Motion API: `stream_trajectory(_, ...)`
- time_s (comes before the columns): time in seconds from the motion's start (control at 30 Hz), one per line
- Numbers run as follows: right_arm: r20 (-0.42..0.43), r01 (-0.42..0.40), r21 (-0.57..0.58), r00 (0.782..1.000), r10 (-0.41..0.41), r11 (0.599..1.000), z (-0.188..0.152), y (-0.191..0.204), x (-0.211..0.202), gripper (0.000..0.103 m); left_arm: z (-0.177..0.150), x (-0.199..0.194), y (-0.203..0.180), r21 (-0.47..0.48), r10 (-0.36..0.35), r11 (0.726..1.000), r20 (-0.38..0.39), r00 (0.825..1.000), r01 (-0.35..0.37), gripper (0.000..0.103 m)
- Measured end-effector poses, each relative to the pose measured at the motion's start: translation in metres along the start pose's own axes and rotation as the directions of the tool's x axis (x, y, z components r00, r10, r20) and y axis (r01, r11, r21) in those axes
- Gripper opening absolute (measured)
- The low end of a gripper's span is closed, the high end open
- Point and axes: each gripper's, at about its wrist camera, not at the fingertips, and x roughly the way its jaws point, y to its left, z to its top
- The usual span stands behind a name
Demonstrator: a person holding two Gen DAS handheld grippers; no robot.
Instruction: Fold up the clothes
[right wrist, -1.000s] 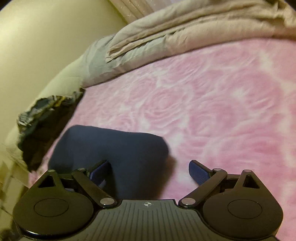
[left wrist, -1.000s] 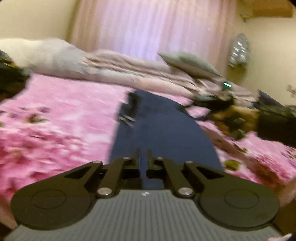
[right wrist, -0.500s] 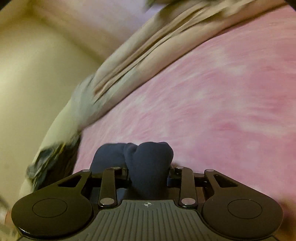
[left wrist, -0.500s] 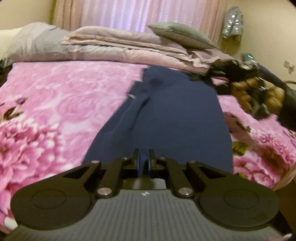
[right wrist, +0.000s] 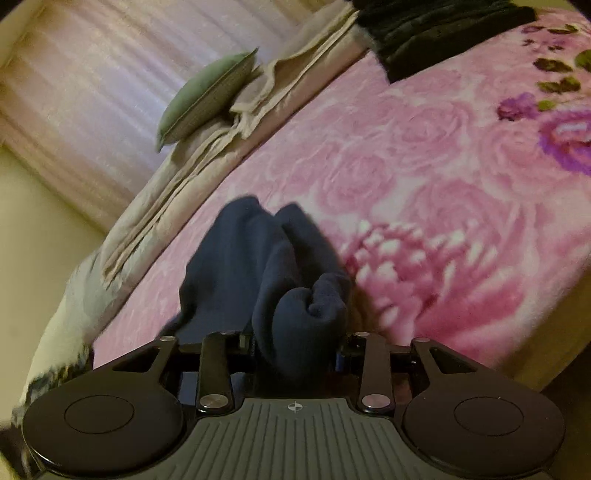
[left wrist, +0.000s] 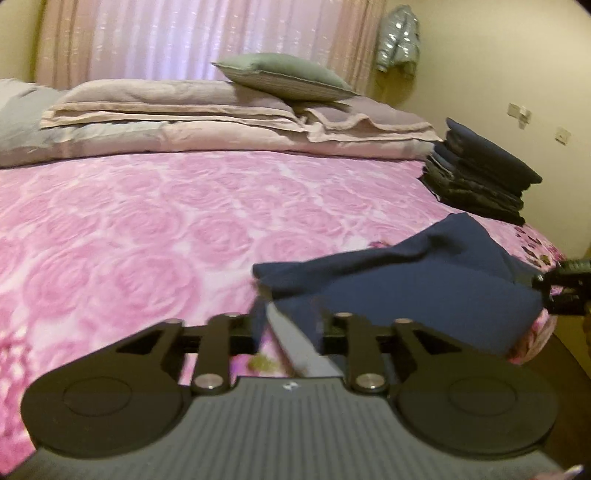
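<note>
While navy garment (left wrist: 424, 280) sags soft and light near bed (left wrist: 147, 229) edge | my right gripper (right wrist: 295, 350) clamped on bunched hem | my left gripper (left wrist: 291, 332) pinching its edge; regrip at corners.

L wrist cam sits low at the bed (left wrist: 147, 229) edge, level, facing across to the curtain (left wrist: 177, 37). R wrist cam is close over the bed (right wrist: 424, 155), rolled hard. Both catch the green pillow (left wrist: 280, 75) (right wrist: 207, 98), dark stack (left wrist: 480, 173) (right wrist: 443, 29) and navy garment (left wrist: 406, 273) (right wrist: 266, 273).
</note>
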Motion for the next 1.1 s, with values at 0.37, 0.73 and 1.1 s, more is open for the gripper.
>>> stream_trajectory(0.37, 0.046, -0.056, -0.377, 0.996, 0.079, 0.925, 0.056, 0.020, 0.000, 0.065, 0.018, 0.095, 0.026, 0.017, -0.059, 0.998, -0.155, 0.986, 0.062, 0.038)
stream_trajectory(0.73, -0.232, -0.203, -0.390, 0.966, 0.118, 0.898, 0.090, 0.012, 0.115, 0.075, 0.012, 0.104, 0.036, -0.063, -0.092, 0.995, -0.189, 0.978, 0.081, 0.040)
stream_trajectory(1.1, -0.219, -0.235, -0.363, 0.962, 0.162, 0.902, 0.081, -0.001, 0.114, 0.013, 0.009, 0.099, 0.025, -0.066, -0.152, 0.988, -0.205, 0.967, 0.142, 0.003)
